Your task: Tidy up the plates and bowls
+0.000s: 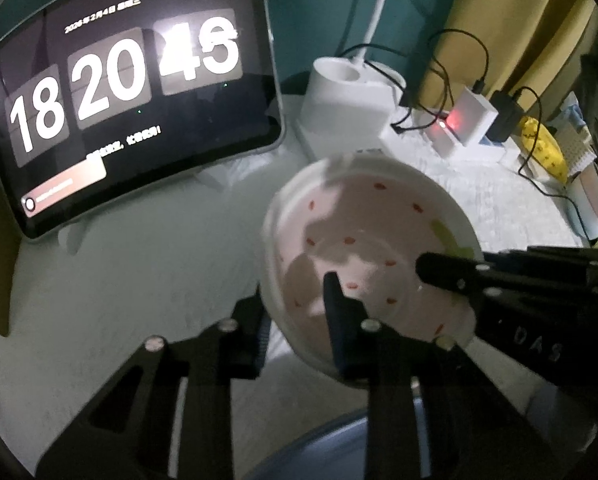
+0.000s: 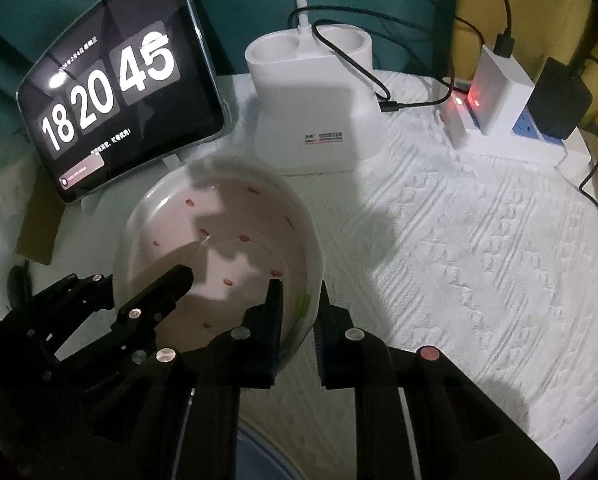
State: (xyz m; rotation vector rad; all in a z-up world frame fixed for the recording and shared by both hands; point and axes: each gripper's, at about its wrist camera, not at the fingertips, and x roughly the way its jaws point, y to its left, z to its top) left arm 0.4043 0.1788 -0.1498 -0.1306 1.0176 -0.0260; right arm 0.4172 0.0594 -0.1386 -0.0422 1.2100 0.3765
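Note:
A white bowl [image 1: 379, 240] with a pink inside and red speckles is held above the white cloth by both grippers. My left gripper [image 1: 295, 312] is shut on the bowl's left rim, one finger inside, one outside. My right gripper [image 2: 299, 312] is shut on the bowl's right rim [image 2: 315, 272], one finger inside, one outside. The right gripper's fingers show in the left wrist view [image 1: 451, 270], and the left gripper's fingers show in the right wrist view [image 2: 159, 296]. A blue rounded dish edge [image 1: 331, 440] lies below the bowl; it also shows in the right wrist view [image 2: 283, 452].
A tablet [image 2: 115, 88] showing a clock leans at the back left. A white lamp base [image 2: 311, 108] stands behind the bowl. A power strip with chargers and cables [image 2: 499, 96] sits at the back right. A textured white cloth [image 2: 479, 240] covers the table.

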